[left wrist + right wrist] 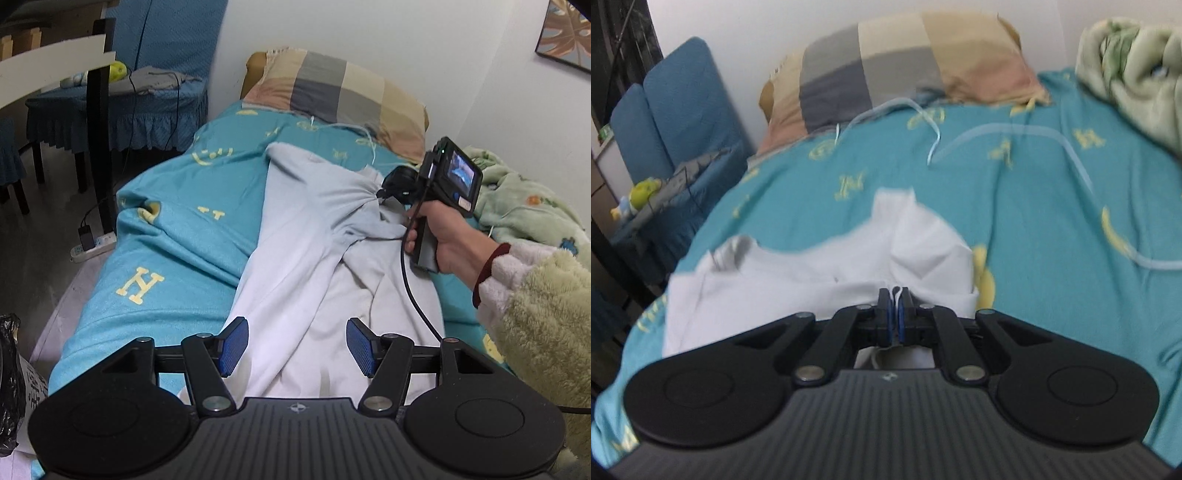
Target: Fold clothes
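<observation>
Item: bedside chair [122, 103], blue ruffled cover, at ten o'clock in the left wrist view, a yellow-green toy [119, 70] on its seat. Item: power strip [92, 245] on the floor at nine o'clock, beside the bed. Item: teal bedspread [177, 229], yellow letter print, covering the bed. Item: left gripper [295, 347], at six o'clock, blue pads standing well apart and pressing on nothing, pale cloth lying below the gap. Item: white garment [306, 240], the task's thing, spread lengthwise down the middle of the bedspread from six o'clock toward twelve, rumpled and gathered into folds at its far right edge. Item: checked pillow [343, 92], at twelve o'clock against the wall. Item: right gripper [895, 306], jaws closed on a bunched fold of the white garment (its own view is blurred, so which edge is probably not tellable). Item: right hand [443, 240], at three o'clock, fleecy sleeve [535, 302]. Item: green blanket [524, 199], heaped at two o'clock.
</observation>
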Demonstrator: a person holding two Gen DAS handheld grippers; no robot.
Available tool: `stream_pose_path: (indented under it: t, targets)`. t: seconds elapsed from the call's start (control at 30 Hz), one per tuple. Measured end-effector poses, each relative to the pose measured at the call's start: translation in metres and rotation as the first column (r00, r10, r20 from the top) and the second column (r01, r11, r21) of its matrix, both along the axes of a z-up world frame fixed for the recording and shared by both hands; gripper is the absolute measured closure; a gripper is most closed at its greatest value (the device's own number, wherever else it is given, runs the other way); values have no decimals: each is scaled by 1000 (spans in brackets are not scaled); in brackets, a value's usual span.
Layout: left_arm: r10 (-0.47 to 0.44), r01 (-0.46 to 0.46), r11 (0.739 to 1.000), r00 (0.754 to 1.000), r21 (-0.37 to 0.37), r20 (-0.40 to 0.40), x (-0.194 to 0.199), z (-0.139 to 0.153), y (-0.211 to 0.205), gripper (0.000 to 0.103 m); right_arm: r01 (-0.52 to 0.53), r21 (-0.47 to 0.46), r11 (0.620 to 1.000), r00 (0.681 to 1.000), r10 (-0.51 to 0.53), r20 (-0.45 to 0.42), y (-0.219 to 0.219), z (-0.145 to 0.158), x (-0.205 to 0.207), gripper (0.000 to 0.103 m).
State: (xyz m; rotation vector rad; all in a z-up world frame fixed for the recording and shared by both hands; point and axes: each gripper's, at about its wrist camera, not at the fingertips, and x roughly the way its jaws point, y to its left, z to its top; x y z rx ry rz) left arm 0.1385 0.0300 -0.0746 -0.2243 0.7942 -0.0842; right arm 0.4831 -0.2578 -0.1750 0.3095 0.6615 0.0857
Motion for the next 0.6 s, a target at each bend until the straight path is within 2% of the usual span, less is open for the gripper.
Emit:
stream_pose_path:
  t: [0.13,0.17,0.2,0.27,0.4,0.6]
  targets:
    - [3,-3,1000,1000,14,-9,4,-4,0,41,4,60,998,1000,-6,27,1,9,-14,91]
    - [3,-3,1000,1000,18,-8,5,-4,0,41,1,76,997,1000,-3,27,1,14,-18,82]
    - [4,-4,1000,1000,20,-6,5,-4,0,41,-2,89,996,999,-1,32,1,21,-26,64]
    - [4,-4,1000,1000,19,-1,3,-2,1,41,-12,97,995,998,7,59,1,38,-51,47]
    - [-2,2,1000,1000,24,11,-4,2,0,40,-75,75,994,996,71,57,7,72,-118,45]
    - [-7,7,1000,1000,4,16,-15,8,2,40,-187,48,981,982,186,30,18,121,-247,45]
